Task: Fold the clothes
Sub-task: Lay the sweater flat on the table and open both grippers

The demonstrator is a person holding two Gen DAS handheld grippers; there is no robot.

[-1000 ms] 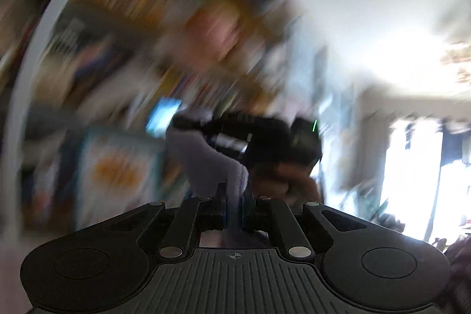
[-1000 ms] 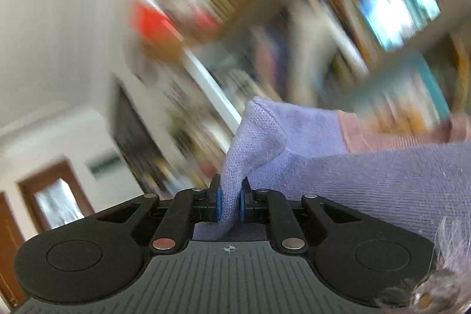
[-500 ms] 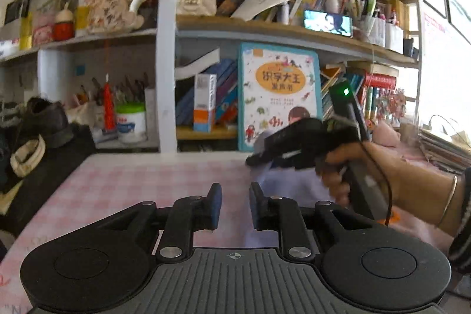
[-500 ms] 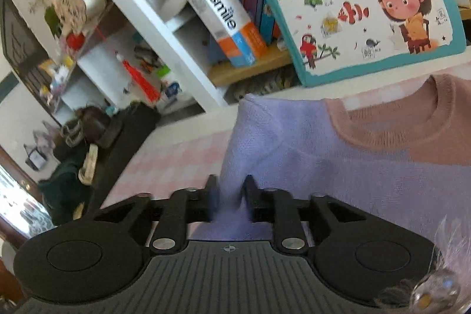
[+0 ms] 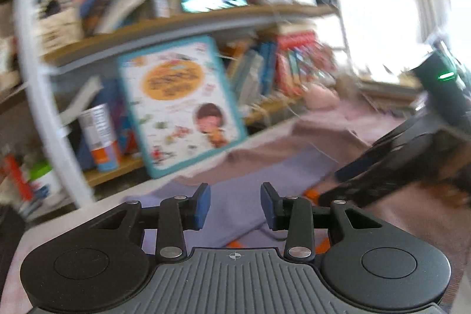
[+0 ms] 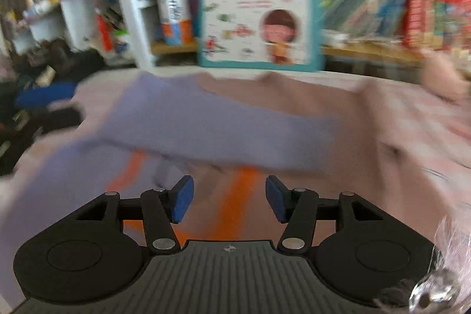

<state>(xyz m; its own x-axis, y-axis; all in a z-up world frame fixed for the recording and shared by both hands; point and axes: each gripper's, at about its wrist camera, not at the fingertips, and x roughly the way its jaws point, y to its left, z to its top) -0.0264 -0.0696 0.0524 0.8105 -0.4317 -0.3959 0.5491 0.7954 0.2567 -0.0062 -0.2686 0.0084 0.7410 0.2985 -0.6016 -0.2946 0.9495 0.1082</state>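
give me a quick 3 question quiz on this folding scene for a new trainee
1. True or false: the left tool is clamped on the sweater.
2. Multiple choice: what stands upright on the shelf right behind the sweater? A) a picture book with a teal border B) a laptop C) a green vase
3. Fill in: the sweater's body is lilac and its collar is ____.

Key
1. False. Both the left tool and the right tool have their jaws apart with nothing between them; the sweater lies on the table.
2. A, the picture book.
3. Dusty pink.
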